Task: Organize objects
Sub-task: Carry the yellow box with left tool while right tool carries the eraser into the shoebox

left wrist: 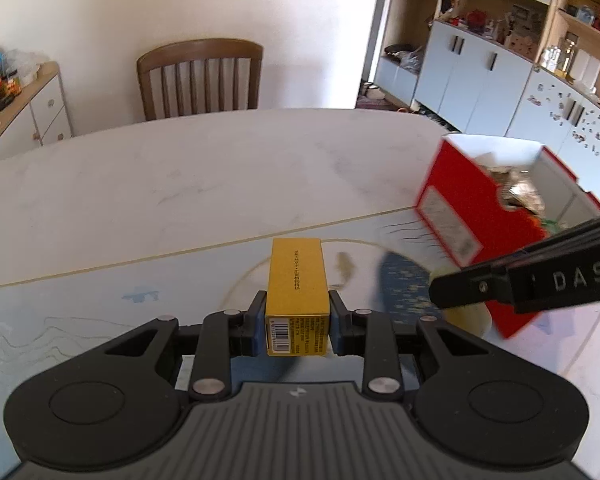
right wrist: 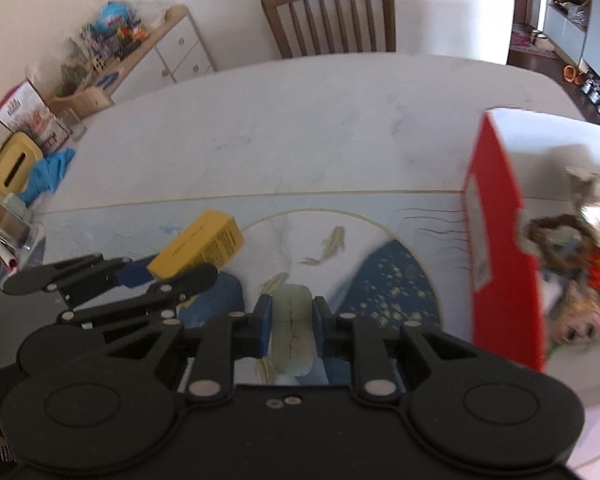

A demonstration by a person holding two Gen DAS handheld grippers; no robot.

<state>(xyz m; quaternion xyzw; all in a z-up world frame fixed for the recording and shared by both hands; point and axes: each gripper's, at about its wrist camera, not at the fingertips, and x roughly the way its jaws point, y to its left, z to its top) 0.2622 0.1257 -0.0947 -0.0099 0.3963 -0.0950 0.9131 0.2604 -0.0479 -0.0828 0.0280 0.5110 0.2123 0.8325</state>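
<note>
Both grippers were loaded and neither load had gone into the container yet. The left gripper (left wrist: 298, 320) pinched a yellow carton (left wrist: 297, 292) by its long sides, the blue pads pressed flat against it and the carton's barcoded end facing the camera; the right wrist view showed the same carton (right wrist: 198, 246) lifted clear of the tabletop (left wrist: 180, 184), above the printed mat (right wrist: 140, 220). The right gripper (right wrist: 291, 320) was clamped on a pale green, rounded block (right wrist: 291, 328), possibly a bar of soap or an eraser, though the blur left that unclear; it too looked to be off the surface. The red box (right wrist: 496, 240) stood open at the right end of the mat, near both grippers but apart from them, and it already held a heap of mixed things, crumpled wrapping and something orange and furry among them, so part of the sorting appeared done. Judging by this, the pickup was finished for these two pieces and the carry and drop into the red box remained. The mat itself looked otherwise bare, while a clutter of items lay at the far left edge of the tabletop; whether those belonged to the job could not be told.
</note>
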